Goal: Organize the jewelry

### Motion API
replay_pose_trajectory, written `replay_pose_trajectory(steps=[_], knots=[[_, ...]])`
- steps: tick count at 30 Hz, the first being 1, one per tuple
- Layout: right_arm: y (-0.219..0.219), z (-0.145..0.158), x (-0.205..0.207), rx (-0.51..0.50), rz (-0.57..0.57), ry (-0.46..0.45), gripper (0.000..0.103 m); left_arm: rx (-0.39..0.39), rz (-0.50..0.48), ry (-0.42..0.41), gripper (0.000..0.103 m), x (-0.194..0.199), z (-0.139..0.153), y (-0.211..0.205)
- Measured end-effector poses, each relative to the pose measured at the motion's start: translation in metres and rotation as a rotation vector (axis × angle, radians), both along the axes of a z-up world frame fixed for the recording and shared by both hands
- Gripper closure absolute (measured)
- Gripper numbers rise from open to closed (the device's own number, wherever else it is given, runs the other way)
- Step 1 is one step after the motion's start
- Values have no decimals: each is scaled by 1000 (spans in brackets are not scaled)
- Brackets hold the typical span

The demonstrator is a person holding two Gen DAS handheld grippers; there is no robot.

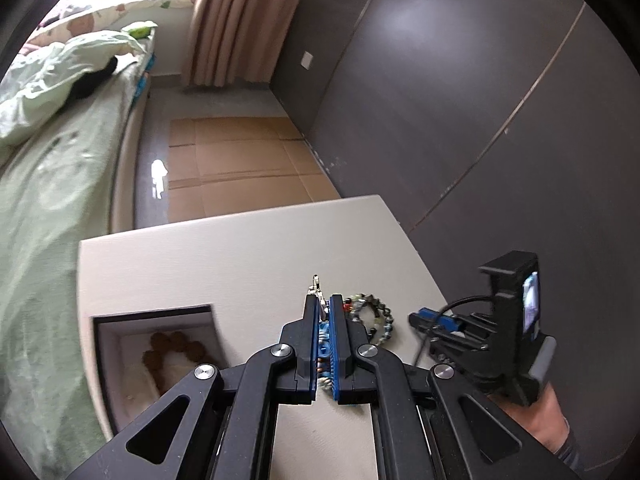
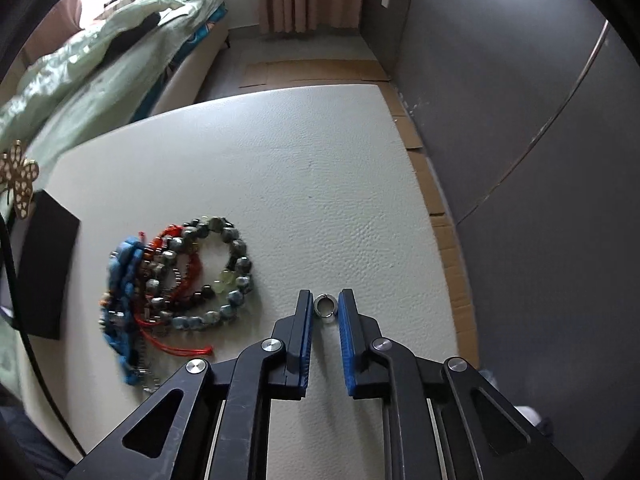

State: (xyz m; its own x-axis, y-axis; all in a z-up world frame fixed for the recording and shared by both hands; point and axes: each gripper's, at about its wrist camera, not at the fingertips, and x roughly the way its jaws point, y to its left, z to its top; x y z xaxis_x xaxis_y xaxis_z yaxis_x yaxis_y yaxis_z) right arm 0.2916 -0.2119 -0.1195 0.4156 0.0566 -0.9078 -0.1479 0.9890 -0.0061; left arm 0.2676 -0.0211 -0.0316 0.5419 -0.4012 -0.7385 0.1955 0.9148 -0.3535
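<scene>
My left gripper (image 1: 324, 306) is shut on a blue woven bracelet (image 1: 325, 344) with a silver clasp (image 1: 316, 285) sticking out past the tips. It hovers over the jewelry pile (image 1: 374, 318). In the right wrist view the pile holds a grey-green bead bracelet (image 2: 232, 268), red cord pieces (image 2: 180, 256) and a blue woven piece (image 2: 124, 280). My right gripper (image 2: 325, 304) is open, its pads on either side of a small silver ring (image 2: 325, 309) on the table. The jewelry box (image 1: 120, 332) at the left holds a brown bead bracelet (image 1: 176, 346).
The white textured table (image 2: 300, 184) stands by a dark grey wall (image 2: 520, 120). A bed with green bedding (image 1: 48, 168) lies left. Flattened cardboard (image 1: 240, 160) covers the floor beyond. A gold flower ornament (image 2: 18, 178) and the dark box edge (image 2: 44, 272) sit at far left.
</scene>
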Motion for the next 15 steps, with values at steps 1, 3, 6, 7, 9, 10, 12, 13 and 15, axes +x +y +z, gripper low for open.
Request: replay_pose_trajectory(steps=[1, 3, 6, 7, 9, 10, 12, 13, 15], knots=[[-2, 5, -1, 21, 0, -9, 89, 0, 11, -7, 99, -3, 2, 5], [-4, 14, -5, 63, 0, -35, 89, -8, 34, -17, 99, -7, 6, 14], [-1, 29, -12, 136, 13, -76, 89, -15, 62, -24, 99, -14, 8, 27], [1, 35, -15, 153, 23, -93, 89, -15, 71, -24, 99, -16, 7, 31], [6, 43, -20, 172, 41, -122, 89, -21, 90, -20, 99, -22, 6, 42], [9, 47, -22, 178, 49, -138, 89, -22, 99, -20, 99, -25, 5, 47], [14, 51, -27, 195, 64, -163, 89, -23, 121, -20, 99, -28, 4, 57], [17, 53, -29, 202, 70, -173, 89, -26, 131, -18, 99, -30, 2, 63], [25, 56, -33, 210, 81, -184, 89, -33, 149, -10, 99, -30, -1, 73]])
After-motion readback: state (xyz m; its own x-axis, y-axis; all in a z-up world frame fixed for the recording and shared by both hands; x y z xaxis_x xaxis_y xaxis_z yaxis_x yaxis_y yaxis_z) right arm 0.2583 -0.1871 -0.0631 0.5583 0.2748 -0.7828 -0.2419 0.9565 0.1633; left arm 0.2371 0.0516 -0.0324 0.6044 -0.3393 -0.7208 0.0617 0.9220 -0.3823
